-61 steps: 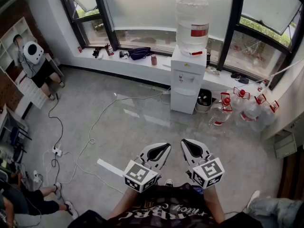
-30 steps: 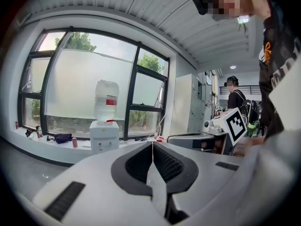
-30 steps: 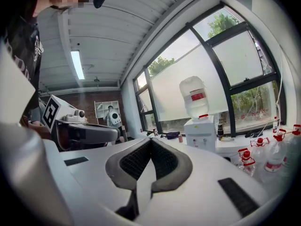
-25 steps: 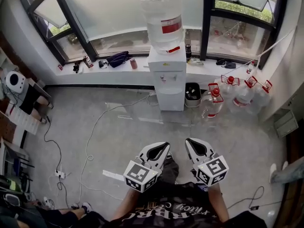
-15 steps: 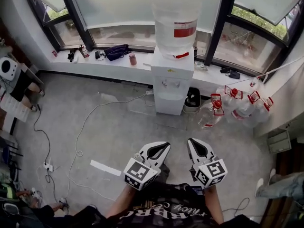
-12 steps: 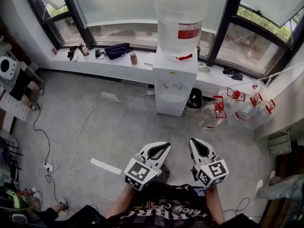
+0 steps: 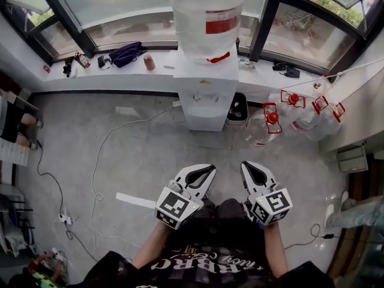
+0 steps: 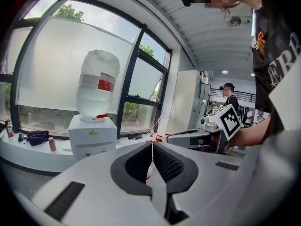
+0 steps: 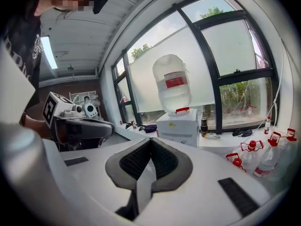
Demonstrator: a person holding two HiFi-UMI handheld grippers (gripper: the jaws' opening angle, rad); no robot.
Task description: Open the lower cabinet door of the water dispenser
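The white water dispenser (image 7: 206, 95) stands against the window ledge with a big clear bottle (image 7: 207, 14) on top. Its front face with the lower cabinet door (image 7: 205, 117) is closed as far as I can see. Both grippers hang side by side well short of it, over the floor. My left gripper (image 7: 206, 172) is shut with nothing in it. My right gripper (image 7: 249, 168) is shut and empty too. The left gripper view has the dispenser (image 8: 91, 136) ahead to the left of the closed left gripper (image 8: 152, 144). In the right gripper view the dispenser (image 9: 179, 126) sits straight beyond the right gripper (image 9: 151, 141).
Several spare water bottles with red caps (image 7: 300, 114) crowd the floor right of the dispenser, next to a black bin (image 7: 238, 109). A white cable (image 7: 103, 158) and a tape strip (image 7: 135, 200) lie on the grey floor. A dark bag (image 7: 125, 53) rests on the ledge.
The dispenser has grown larger and nearer in the head view as both grippers were carried forward towards it. Both stay shut and side by side.
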